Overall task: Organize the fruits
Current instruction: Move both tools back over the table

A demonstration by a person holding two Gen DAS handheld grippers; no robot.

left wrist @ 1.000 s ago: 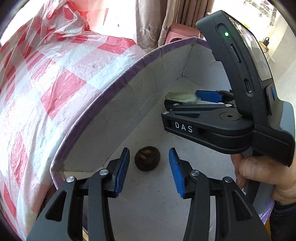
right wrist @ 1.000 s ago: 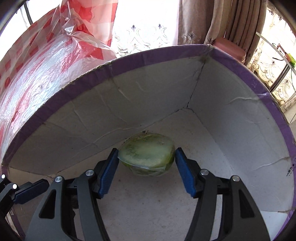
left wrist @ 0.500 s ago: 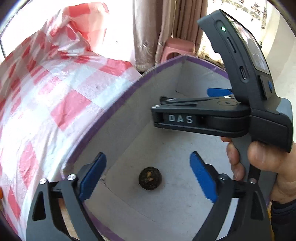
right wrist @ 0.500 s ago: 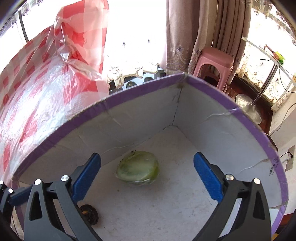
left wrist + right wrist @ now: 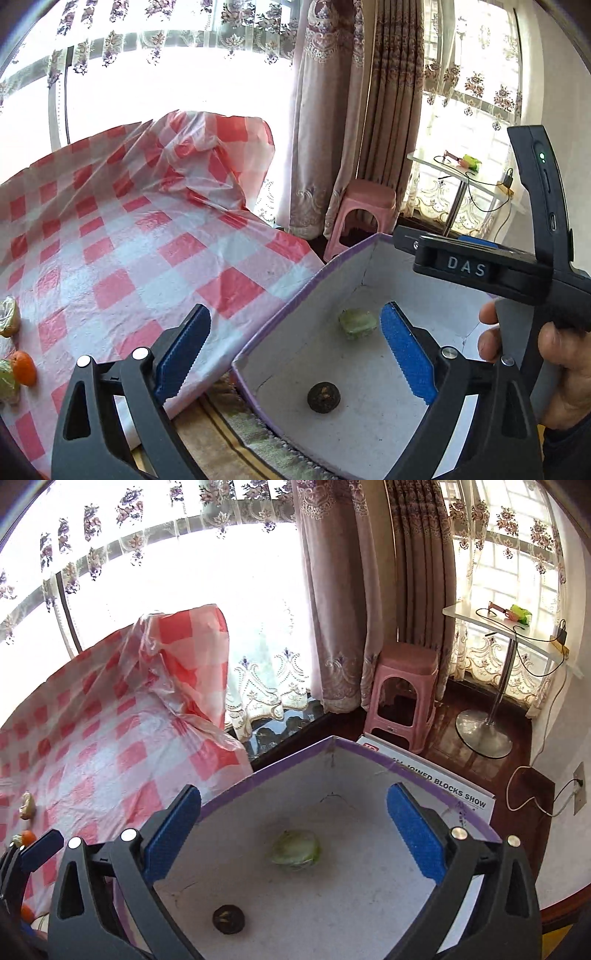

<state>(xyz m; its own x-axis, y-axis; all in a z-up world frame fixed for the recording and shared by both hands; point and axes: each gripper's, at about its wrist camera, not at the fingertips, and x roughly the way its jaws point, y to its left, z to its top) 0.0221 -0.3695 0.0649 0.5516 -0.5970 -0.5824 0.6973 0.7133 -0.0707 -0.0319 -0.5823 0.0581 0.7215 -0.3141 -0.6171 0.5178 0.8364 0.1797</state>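
Your left gripper point(image 5: 295, 354) hangs with its jaws spread wide and nothing between them, above the purple-rimmed white cardboard box point(image 5: 280, 314), where the small dark round fruit point(image 5: 324, 397) lies at six o'clock from the pale green wrapped fruit point(image 5: 357, 323). Your right gripper point(image 5: 295, 838) is likewise wide apart and empty over the same box. At nine o'clock, on the red-and-white checked plastic tablecloth point(image 5: 129, 251), sit what look like small orange fruits point(image 5: 24, 367).

Strong daylight pours through the window point(image 5: 192, 576) far ahead of the tongs, blowing it out to white. The cloth point(image 5: 122, 251) shines with glare. Below the tongs, the box point(image 5: 369, 904) floor is evenly lit, shadows soft. Both views are sharp, with fisheye bending and dark corners.
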